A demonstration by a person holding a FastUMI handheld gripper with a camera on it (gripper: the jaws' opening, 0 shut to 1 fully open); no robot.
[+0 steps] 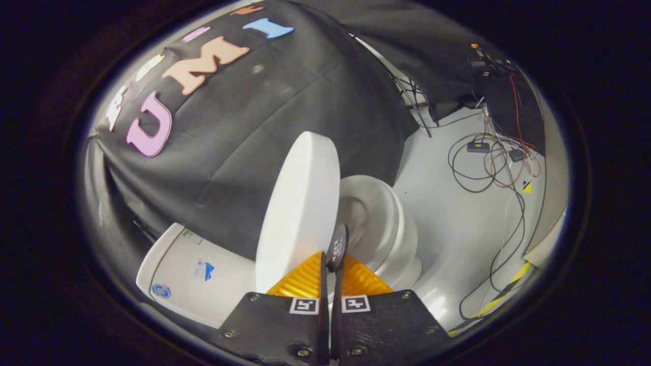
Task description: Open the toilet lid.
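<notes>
Gripper view, claw (333, 262) clamping lid tab (337, 246), tab writing unreadable

The toilet lid (300, 208) stands raised just ahead of the gripper (330, 264), whose fingers pinch a small tab (337, 246) at the lid's edge; the bowl (379, 223) lies right of the lid, the tank (188, 269) left, and cables (488, 168) lie on the floor beyond the bowl.

The gripper (333, 262) has two flat dark textured plates side by side, a narrow seam running between them. Each plate bears a small square black-and-white marker (304, 305) at its inner corner next to the seam, and round metal screws (303, 352) sit along the plates' edges. Ahead of the markers, two ribbed fingers (302, 280) taper toward the seam, nearly meeting.
</notes>
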